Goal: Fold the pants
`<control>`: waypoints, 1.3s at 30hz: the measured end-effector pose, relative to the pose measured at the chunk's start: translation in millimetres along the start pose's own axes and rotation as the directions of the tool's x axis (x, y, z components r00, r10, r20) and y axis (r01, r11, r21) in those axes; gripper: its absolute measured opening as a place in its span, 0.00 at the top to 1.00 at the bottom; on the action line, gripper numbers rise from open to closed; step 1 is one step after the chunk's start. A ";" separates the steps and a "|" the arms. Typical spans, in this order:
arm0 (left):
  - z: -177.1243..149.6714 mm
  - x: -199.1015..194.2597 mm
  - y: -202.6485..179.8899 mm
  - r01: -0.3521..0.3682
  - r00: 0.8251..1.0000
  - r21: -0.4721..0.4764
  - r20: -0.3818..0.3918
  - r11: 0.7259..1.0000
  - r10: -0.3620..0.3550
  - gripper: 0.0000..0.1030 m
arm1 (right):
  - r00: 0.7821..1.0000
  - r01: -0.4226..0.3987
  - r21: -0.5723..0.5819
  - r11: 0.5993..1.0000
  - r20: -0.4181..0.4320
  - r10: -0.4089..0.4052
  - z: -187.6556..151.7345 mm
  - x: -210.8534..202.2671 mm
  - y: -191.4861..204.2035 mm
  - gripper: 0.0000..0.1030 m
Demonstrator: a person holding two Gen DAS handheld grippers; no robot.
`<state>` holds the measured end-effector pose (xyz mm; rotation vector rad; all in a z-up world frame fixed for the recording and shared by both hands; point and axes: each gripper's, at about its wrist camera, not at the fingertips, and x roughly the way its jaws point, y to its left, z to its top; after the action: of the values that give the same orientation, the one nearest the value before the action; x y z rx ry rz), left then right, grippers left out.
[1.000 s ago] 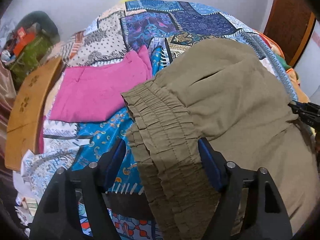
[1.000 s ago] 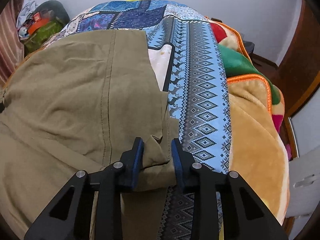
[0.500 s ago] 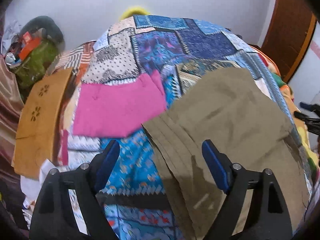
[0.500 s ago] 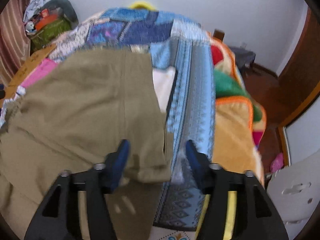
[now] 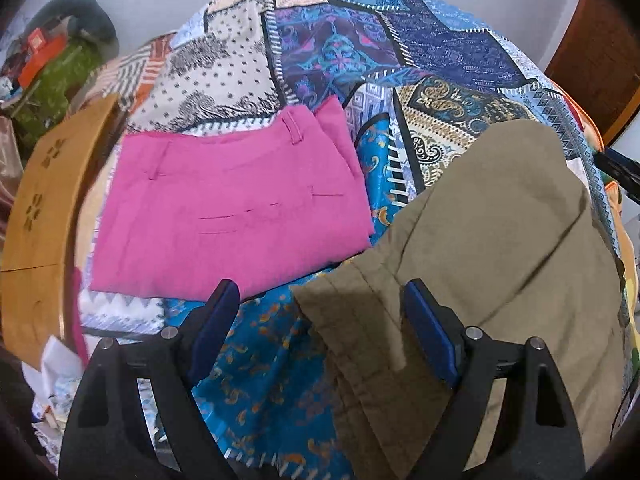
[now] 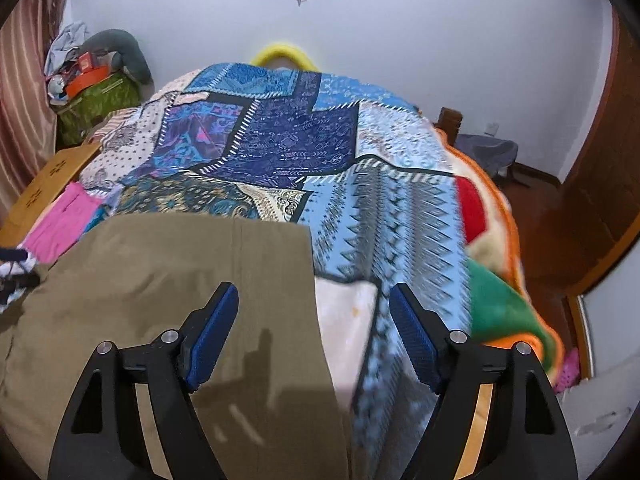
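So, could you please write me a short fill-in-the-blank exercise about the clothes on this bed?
1. The folded pants beside the olive pants are ____ in colour.
2. Both pairs lie on a patchwork ____.
3. Between the fingers of the left gripper, the olive fabric is not ____.

Missing words: pink; bedspread; gripped

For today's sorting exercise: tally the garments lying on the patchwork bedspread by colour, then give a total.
Pink folded cotton pants: 1
Olive-khaki folded cotton pants: 1
Total: 2
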<state>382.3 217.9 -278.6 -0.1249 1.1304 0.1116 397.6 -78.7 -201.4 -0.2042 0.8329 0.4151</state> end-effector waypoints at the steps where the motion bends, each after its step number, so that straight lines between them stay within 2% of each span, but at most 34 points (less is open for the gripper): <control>1: -0.2 3.0 1.2 0.020 1.000 -0.006 0.000 1.000 -0.020 0.18 | 1.000 -0.007 0.000 1.000 -0.004 0.007 3.3 8.6 0.6 0.29; 4: -0.8 10.8 -0.5 0.054 0.999 -0.002 -0.008 0.999 -0.054 0.21 | 1.000 -0.020 -0.001 1.000 -0.020 0.020 10.1 35.5 1.6 0.36; 5: -1.4 11.8 -1.5 0.066 0.998 0.001 -0.010 0.998 -0.066 0.27 | 0.999 -0.014 0.003 1.000 -0.030 0.014 12.2 44.3 0.8 0.40; 6: -1.9 12.0 -2.5 0.082 0.997 0.002 -0.009 0.997 -0.082 0.34 | 0.999 -0.010 0.017 1.000 -0.042 0.010 14.0 52.7 -0.9 0.50; 7: -2.3 11.1 -4.1 0.102 0.995 0.005 -0.009 0.995 -0.102 0.38 | 0.998 -0.021 0.044 0.999 -0.058 0.023 15.7 61.7 -2.5 0.55; 8: -2.4 10.6 -5.2 0.103 0.995 0.007 -0.006 0.995 -0.103 0.41 | 0.997 -0.040 0.068 0.997 -0.067 0.045 16.6 67.3 -3.9 0.56; 11: -4.8 6.2 -13.0 0.063 0.998 0.038 0.025 0.997 -0.064 0.45 | 0.996 -0.065 0.089 0.994 -0.047 0.070 16.4 72.0 -0.9 0.64; 14: -7.3 -3.8 -19.6 0.003 0.998 0.064 0.068 0.998 -0.008 0.51 | 0.995 -0.054 0.042 0.998 -0.083 0.058 17.3 75.4 10.2 0.81; 18: -6.7 -22.3 -18.8 -0.070 0.988 0.069 0.145 0.995 0.059 0.52 | 0.992 0.007 -0.036 0.999 -0.123 -0.011 20.8 78.2 21.6 0.85; 20: -2.9 -22.0 -15.9 -0.084 0.986 0.072 0.151 0.994 0.072 0.52 | 0.991 0.013 -0.025 1.000 -0.132 -0.016 21.1 80.7 18.8 0.85; 25: 2.7 -0.8 -15.3 -0.090 0.993 0.097 0.087 0.991 0.082 0.48 | 0.987 0.050 -0.016 0.999 -0.153 -0.052 20.2 83.4 20.9 0.86; 29: -0.8 -5.8 -17.1 -0.124 0.990 0.098 0.078 0.987 0.116 0.34 | 0.980 0.090 -0.065 0.994 -0.170 -0.100 23.5 75.7 28.3 0.85; 32: -3.9 -23.7 -16.0 -0.104 0.992 0.090 0.083 0.990 0.097 0.23 | 0.975 0.113 -0.135 0.984 -0.177 -0.136 17.2 60.8 32.7 0.82; 33: -4.6 -29.4 -14.8 -0.092 0.993 0.085 0.087 0.992 0.085 0.17 | 0.975 0.106 -0.146 0.984 -0.177 -0.132 13.2 52.6 32.0 0.79; 35: -5.2 -35.0 -13.1 -0.079 0.993 0.073 0.088 0.994 0.073 0.13 | 0.981 0.082 -0.133 0.988 -0.166 -0.104 7.8 38.3 28.6 0.71; 37: -3.4 -32.6 -11.5 -0.072 0.995 0.056 0.074 0.996 0.067 0.13 | 0.987 0.047 -0.099 0.994 -0.146 -0.061 4.9 25.7 23.4 0.51; 39: -1.3 -24.6 -7.8 -0.055 0.997 0.020 0.049 0.998 0.054 0.13 | 0.993 0.027 -0.061 0.998 -0.115 -0.034 4.8 19.7 17.0 0.45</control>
<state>372.0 209.3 -256.5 -0.0722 1.0861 0.1509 405.3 -56.3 -213.3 -0.2979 0.9306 0.4025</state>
